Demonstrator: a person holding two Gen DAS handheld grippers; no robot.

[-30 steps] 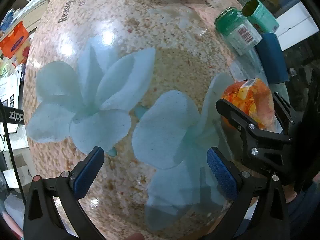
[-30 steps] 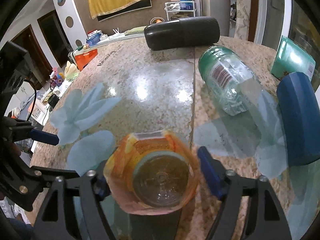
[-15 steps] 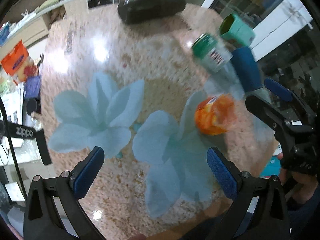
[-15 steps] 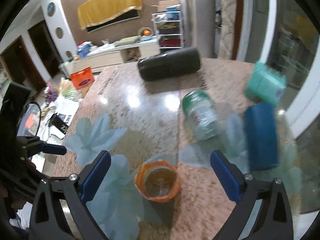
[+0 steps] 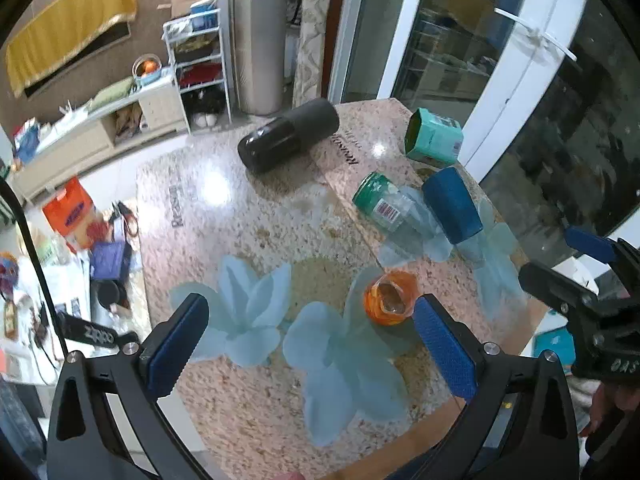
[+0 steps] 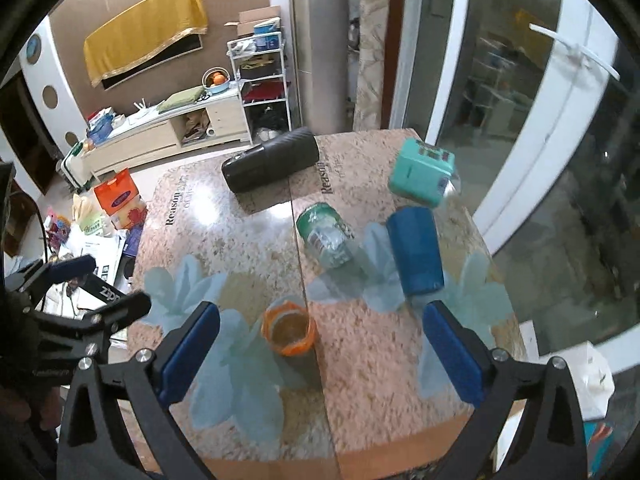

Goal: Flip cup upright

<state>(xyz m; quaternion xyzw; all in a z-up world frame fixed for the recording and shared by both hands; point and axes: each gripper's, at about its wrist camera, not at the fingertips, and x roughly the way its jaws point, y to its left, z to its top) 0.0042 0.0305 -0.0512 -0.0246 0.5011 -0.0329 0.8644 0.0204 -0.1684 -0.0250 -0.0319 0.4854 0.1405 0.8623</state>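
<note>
granite table (image 6: 360, 360) with pale blue flower prints. far side: black cylinder case (image 6: 272, 165) lying down. both claws spread wide, holding nothing: left gripper (image 5: 308, 344), right gripper (image 6: 320, 350). orange cup (image 6: 289, 330) stands upright, mouth up, near edge centre, apart from both.

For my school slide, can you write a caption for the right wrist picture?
An orange cup stands upright on the flowery table, between the wide-open fingers of the right gripper.
</note>
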